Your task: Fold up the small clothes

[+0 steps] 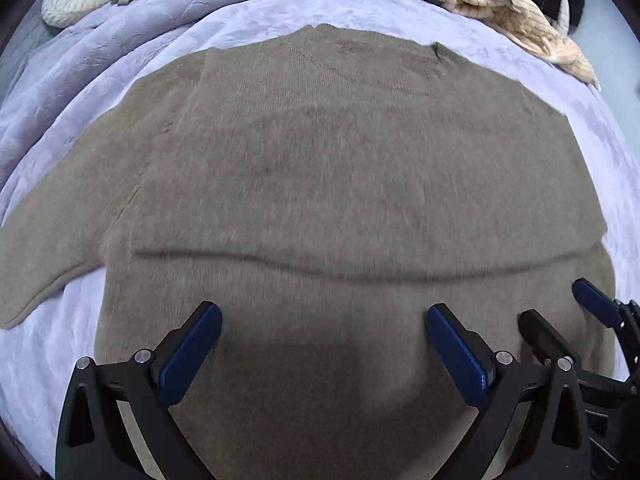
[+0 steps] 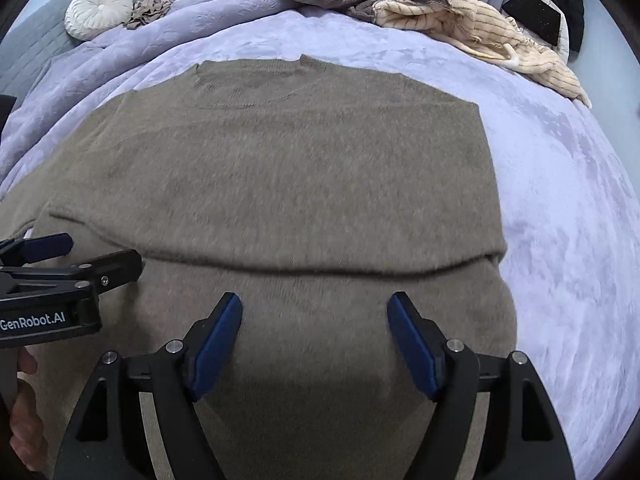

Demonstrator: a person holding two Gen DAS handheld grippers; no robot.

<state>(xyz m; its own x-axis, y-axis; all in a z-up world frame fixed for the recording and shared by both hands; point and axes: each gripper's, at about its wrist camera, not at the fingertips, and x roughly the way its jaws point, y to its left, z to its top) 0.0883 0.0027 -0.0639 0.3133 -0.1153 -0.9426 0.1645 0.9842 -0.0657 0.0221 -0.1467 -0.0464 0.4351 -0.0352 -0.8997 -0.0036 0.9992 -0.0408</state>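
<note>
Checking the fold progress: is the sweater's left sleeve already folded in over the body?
No, in the left wrist view the sweater's left sleeve lies spread out on the bedspread.

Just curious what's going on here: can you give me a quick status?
Left claw and right claw open, holding nothing. Brown sweater flat on the bed, bottom edge folded up, left sleeve still out. Nothing in the way.

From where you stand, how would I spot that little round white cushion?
Start at the lilac bedspread under the taupe sweater. Follow it to the far left corner, by the grey quilted headboard. The round white cushion lies there, pleated around a centre button, beside a crumpled beige rag.
</note>
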